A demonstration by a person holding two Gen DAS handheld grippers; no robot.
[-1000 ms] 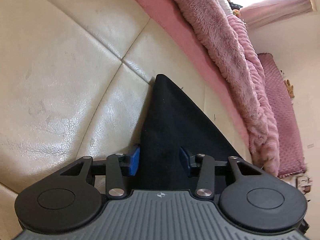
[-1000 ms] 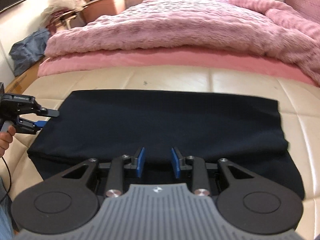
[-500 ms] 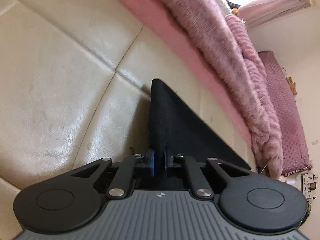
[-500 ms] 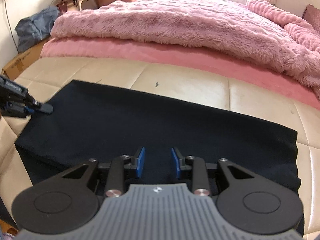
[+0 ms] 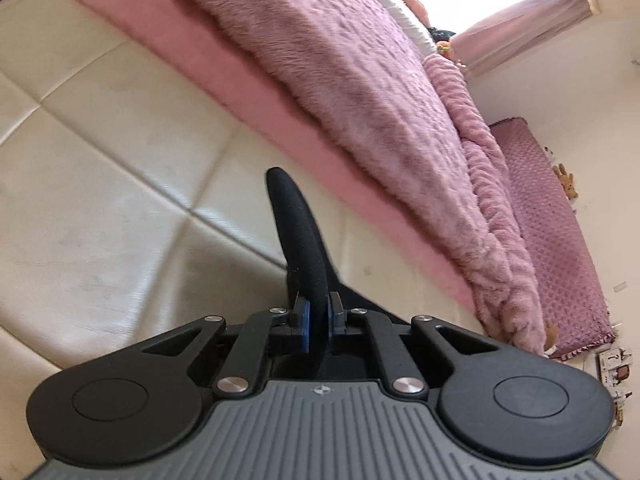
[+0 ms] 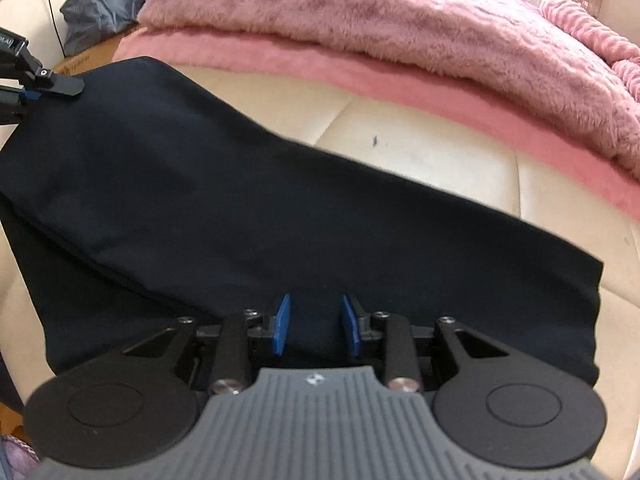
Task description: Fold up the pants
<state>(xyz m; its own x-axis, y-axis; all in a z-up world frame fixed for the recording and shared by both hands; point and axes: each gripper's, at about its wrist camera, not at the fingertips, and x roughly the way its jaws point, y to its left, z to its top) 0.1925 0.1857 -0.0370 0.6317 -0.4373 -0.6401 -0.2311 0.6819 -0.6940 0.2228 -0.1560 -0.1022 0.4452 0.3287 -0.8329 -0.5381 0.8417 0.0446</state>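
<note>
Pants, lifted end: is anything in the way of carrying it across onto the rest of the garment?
Nothing visible. The left tool is shut on the raised end of the pants; the fabric ahead lies flat and bare on the cream cushion, apart from the pink blanket.

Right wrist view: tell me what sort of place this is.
Most likely a bedroom in a home. A fluffy pink blanket is heaped on a pink bed, the black pants lie on a cream quilted leather surface beside it, and a curtained window lets daylight in.

Pink fuzzy blanket (image 5: 360, 80) beside cream cushions (image 5: 100, 160)
</note>
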